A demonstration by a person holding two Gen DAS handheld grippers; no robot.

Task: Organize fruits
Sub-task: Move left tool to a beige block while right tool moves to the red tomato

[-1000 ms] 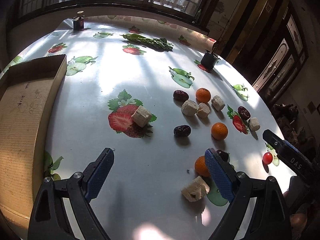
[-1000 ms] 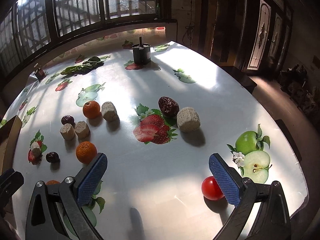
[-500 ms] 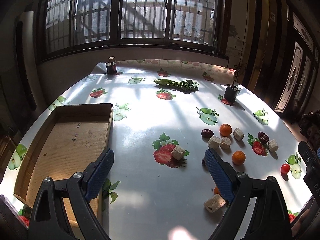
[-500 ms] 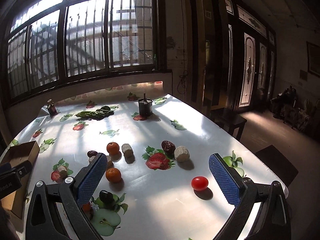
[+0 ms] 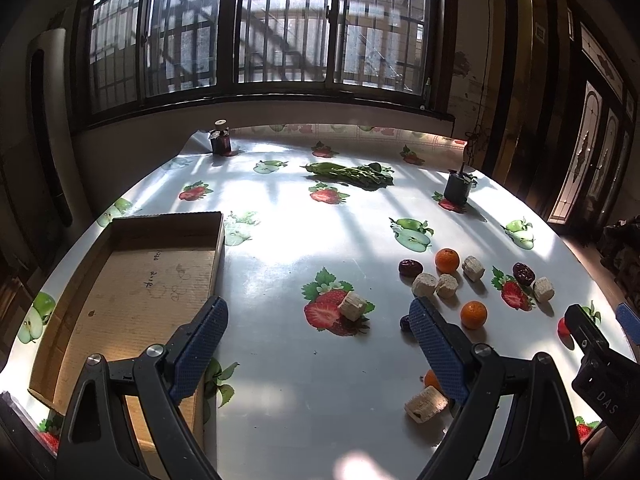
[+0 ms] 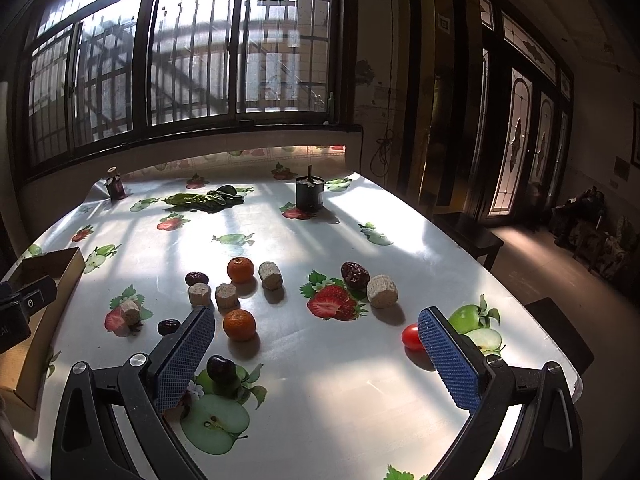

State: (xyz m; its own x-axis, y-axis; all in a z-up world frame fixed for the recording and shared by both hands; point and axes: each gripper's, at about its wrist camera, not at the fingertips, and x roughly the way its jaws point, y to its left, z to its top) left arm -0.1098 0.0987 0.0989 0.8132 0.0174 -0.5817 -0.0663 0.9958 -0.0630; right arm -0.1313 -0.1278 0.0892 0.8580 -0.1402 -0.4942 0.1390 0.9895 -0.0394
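both claws have pulled up and back, so the whole spread shows; left gripper [image 5: 316,320] and right gripper [image 6: 316,332] gape, released, holding nothing. oranges [image 6: 240,269] and dates [image 6: 355,274] lie scattered on the table [image 5: 280,240], cardboard tray [image 5: 218,236] bare: sorting looks unstarted.

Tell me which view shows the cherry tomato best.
Right wrist: the cherry tomato sits near and mostly clear, just left of that gripper's right finger. The left wrist view shows only a red sliver behind the right gripper.
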